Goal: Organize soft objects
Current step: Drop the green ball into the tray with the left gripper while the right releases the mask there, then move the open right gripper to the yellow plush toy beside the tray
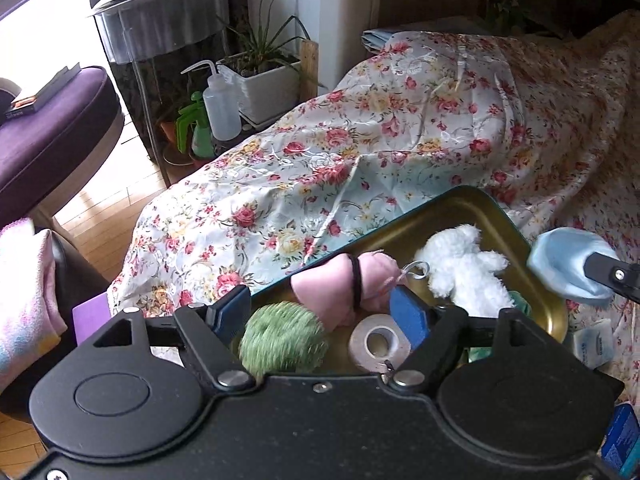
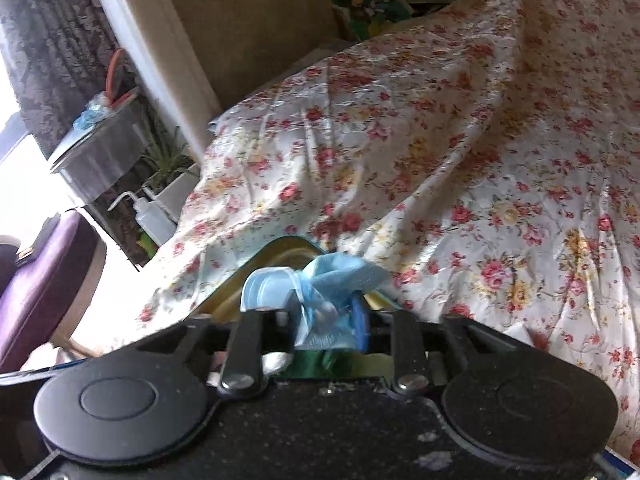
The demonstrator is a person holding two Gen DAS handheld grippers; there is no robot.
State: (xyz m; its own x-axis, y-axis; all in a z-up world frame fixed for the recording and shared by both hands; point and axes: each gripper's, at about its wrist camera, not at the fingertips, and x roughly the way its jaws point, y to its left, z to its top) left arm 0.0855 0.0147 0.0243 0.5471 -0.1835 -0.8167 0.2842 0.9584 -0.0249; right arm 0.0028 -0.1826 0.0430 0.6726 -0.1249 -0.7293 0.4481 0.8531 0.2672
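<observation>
A gold metal tray [image 1: 460,204] lies on the floral cloth. In it are a green fuzzy ball [image 1: 282,338], a pink bundle tied with a dark band [image 1: 344,280], a white plush toy [image 1: 460,264] and a roll of tape [image 1: 378,342]. My left gripper [image 1: 320,312] is open just above the tray, the green ball and pink bundle between its blue pads [image 1: 408,312]. My right gripper [image 2: 320,320] is shut on a light blue face mask [image 2: 316,288]; it also shows in the left wrist view [image 1: 564,264], at the tray's right edge. The tray rim [image 2: 288,246] shows beyond it.
The floral cloth [image 1: 400,128] covers the whole surface. A tissue pack [image 1: 592,342] lies right of the tray. A plant pot [image 1: 268,84], squeeze bottle [image 1: 220,108] and purple seat [image 1: 48,128] stand to the left. A pink towel [image 1: 24,300] hangs at far left.
</observation>
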